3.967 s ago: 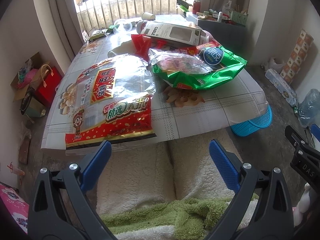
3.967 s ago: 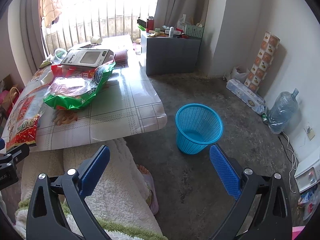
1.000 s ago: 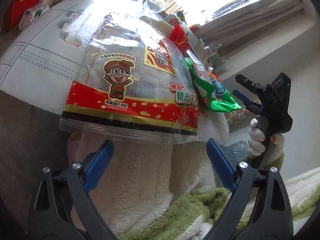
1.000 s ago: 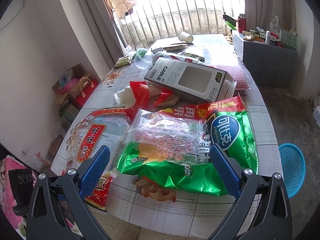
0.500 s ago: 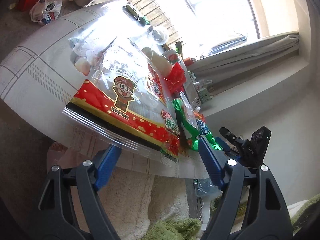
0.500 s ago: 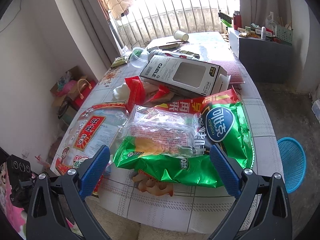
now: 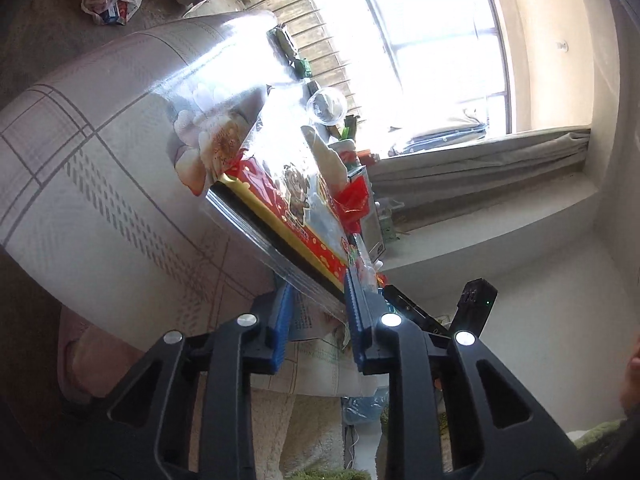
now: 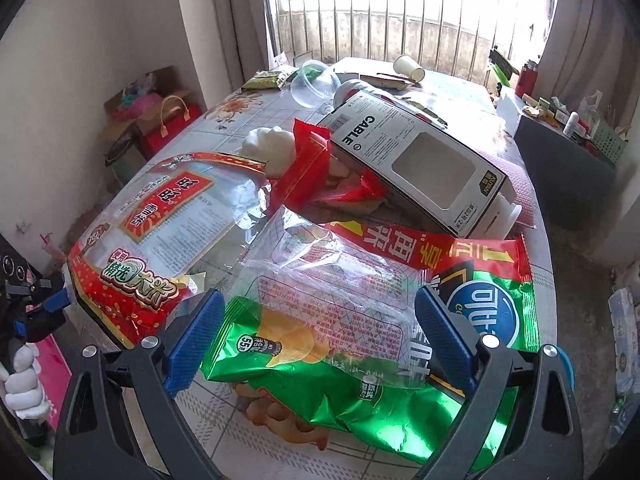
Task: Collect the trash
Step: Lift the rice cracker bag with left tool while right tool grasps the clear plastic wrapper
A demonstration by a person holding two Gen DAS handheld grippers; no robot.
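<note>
A big red-and-clear snack bag [image 8: 160, 232] lies at the near left of the table [image 8: 248, 440]. Its clear end seam [image 7: 280, 256] hangs over the table's edge. My left gripper [image 7: 318, 284] is closing with that thin seam between its blue pads; a gap still shows between them. In the right wrist view, the left gripper [image 8: 60, 300] sits at the bag's corner. My right gripper [image 8: 316, 300] stands wide above a green chip bag [image 8: 400, 412] and the clear wrapper [image 8: 332, 292] on top of it. Its jaws are closing slightly and touch neither.
Behind the wrappers lie a red wrapper [image 8: 308, 164], a grey cable box [image 8: 416, 160], a clear bowl [image 8: 312, 84] and a paper cup [image 8: 408, 68]. A blue basket [image 8: 566, 364] stands on the floor right of the table, a dark cabinet [image 8: 560, 168] further back.
The left gripper rolled, moved in to the big bag's overhanging seam, and its jaws narrowed around it. The right gripper came lower and closer over the green chip bag.
</note>
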